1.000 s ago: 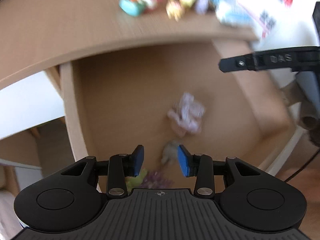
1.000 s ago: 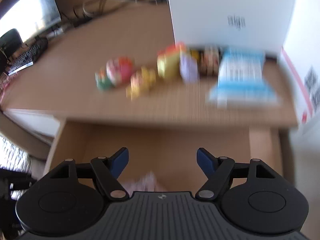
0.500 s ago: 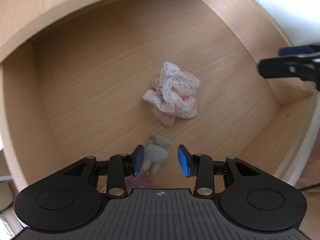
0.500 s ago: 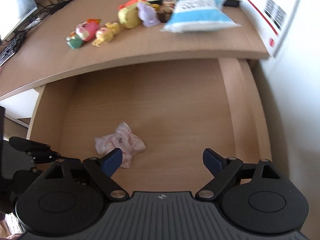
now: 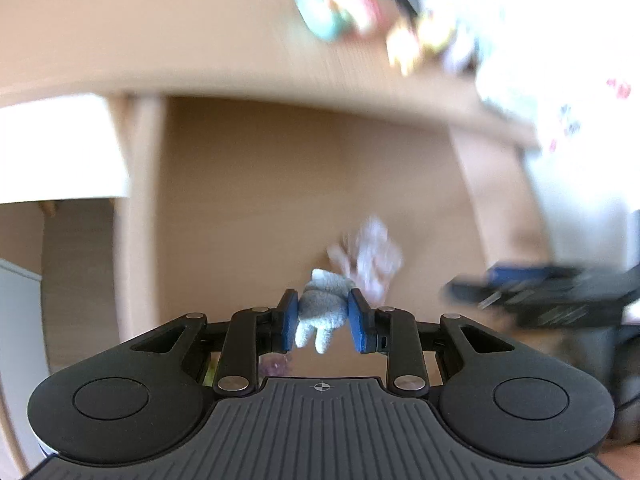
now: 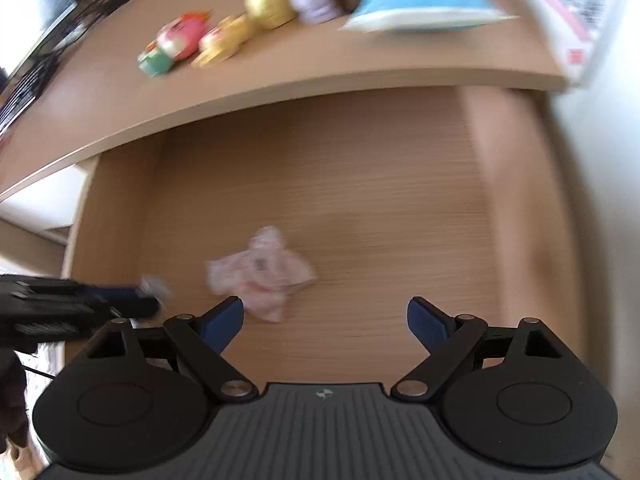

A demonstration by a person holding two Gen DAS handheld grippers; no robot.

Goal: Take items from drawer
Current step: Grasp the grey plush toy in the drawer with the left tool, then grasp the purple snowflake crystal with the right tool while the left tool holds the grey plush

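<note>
left tool [image 5: 323,317]: its jaws had just been closing, and they pinched the small grey plush toy [image 5: 322,312] between the blue pads, over the near part of the drawer [image 6: 508,184].
right tool [image 6: 325,320]: jaws spread wide, nothing between them, hanging above the drawer floor near its front edge.
pink crumpled item [image 6: 262,274]: it lay on the drawer floor, nearer the left wall, just beyond the right tool's left pad; not touched.
how the grey toy handles: i judged it light and soft, it gives under the pads, so a hold on the middle of the body seemed safe.
how the pink item handles: probably thin, light and crinkly; best pinched on the thick bunched middle, not on a loose edge.
counter [image 6: 120,80]: the row of small toys [image 6: 188,40] and a blue and white packet [image 6: 420,4] lay near its far edge, blurred.
</note>
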